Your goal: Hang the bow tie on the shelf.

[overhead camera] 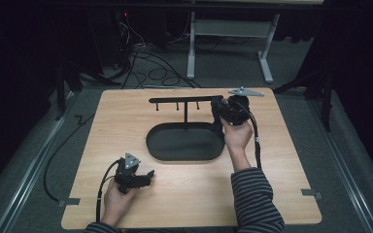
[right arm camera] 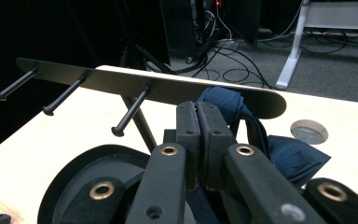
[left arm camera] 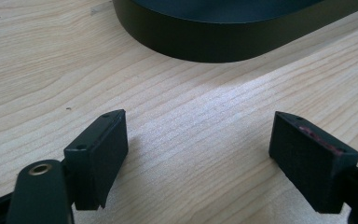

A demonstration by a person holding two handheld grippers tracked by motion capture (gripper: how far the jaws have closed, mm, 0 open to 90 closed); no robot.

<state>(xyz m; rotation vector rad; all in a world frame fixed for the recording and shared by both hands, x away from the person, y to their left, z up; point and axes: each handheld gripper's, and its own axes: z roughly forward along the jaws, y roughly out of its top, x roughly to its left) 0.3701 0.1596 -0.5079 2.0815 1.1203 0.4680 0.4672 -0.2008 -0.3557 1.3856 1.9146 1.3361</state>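
Note:
A black stand rises from an oval tray (overhead camera: 184, 143), and its crossbar (overhead camera: 184, 99) carries three short pegs (right arm camera: 130, 112). My right gripper (overhead camera: 219, 109) is at the crossbar's right end (right arm camera: 121, 81). Its jaws (right arm camera: 198, 109) are pressed together on a dark blue cloth item (right arm camera: 293, 156), which bunches behind and beside them just under the bar's tip. My left gripper (overhead camera: 148, 174) rests low over the wooden table near the front left. It stands open (left arm camera: 198, 154) with bare wood between the fingers, and the tray's wall (left arm camera: 205, 42) lies ahead of it.
A grey round disc (right arm camera: 309, 131) is set in the tabletop beyond the cloth. Behind the table's far edge are white desk legs (overhead camera: 191, 48) and loose cables (overhead camera: 150, 68) on the floor. Bare wood (overhead camera: 189, 189) spans the table's front.

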